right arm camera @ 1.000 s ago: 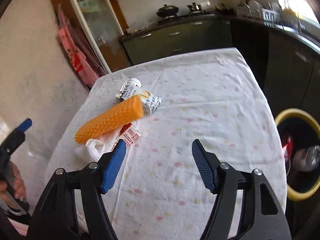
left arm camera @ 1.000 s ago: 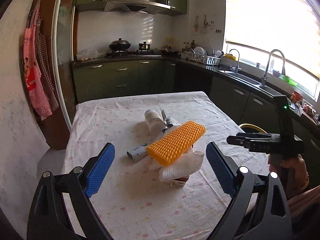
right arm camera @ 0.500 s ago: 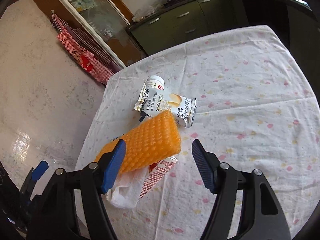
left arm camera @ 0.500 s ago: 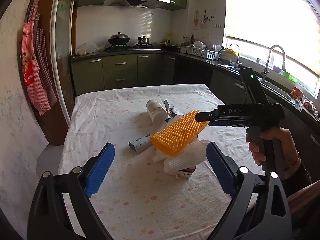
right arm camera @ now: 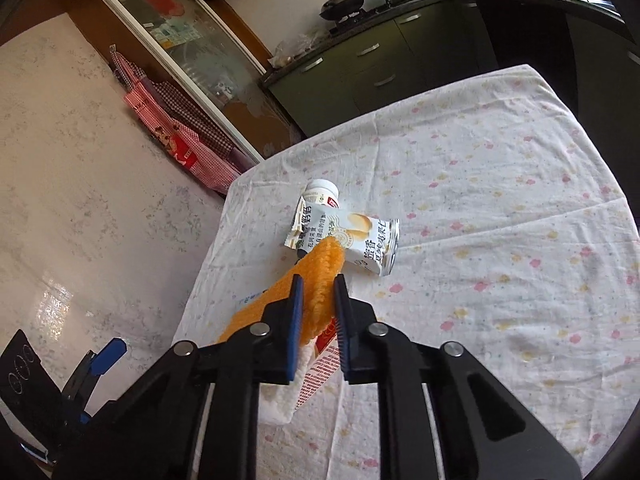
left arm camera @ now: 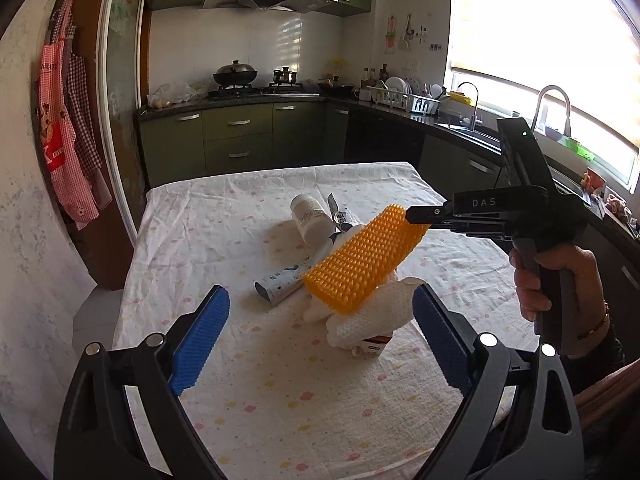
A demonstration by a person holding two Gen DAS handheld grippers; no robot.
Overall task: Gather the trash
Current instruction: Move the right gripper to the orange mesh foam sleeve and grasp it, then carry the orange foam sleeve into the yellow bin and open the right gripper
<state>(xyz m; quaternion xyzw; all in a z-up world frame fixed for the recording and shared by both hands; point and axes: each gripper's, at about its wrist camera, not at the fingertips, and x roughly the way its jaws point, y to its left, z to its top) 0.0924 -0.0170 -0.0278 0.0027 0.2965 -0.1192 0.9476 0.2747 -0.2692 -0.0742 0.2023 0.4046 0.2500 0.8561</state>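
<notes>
Here the right gripper (right arm camera: 317, 300) fingers are closing on the orange foam sheet (left arm camera: 362, 258) mid-table; left gripper (left arm camera: 316, 340) fingers apart.

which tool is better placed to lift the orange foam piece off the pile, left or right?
Right. The right tool is closing on the orange foam piece at its far end, pads either side. The left tool is open, short of the pile, holding nothing.

A home kitchen: green cabinets (left arm camera: 236, 136), stove (left arm camera: 256, 89), sink tap (left arm camera: 554, 108).
</notes>
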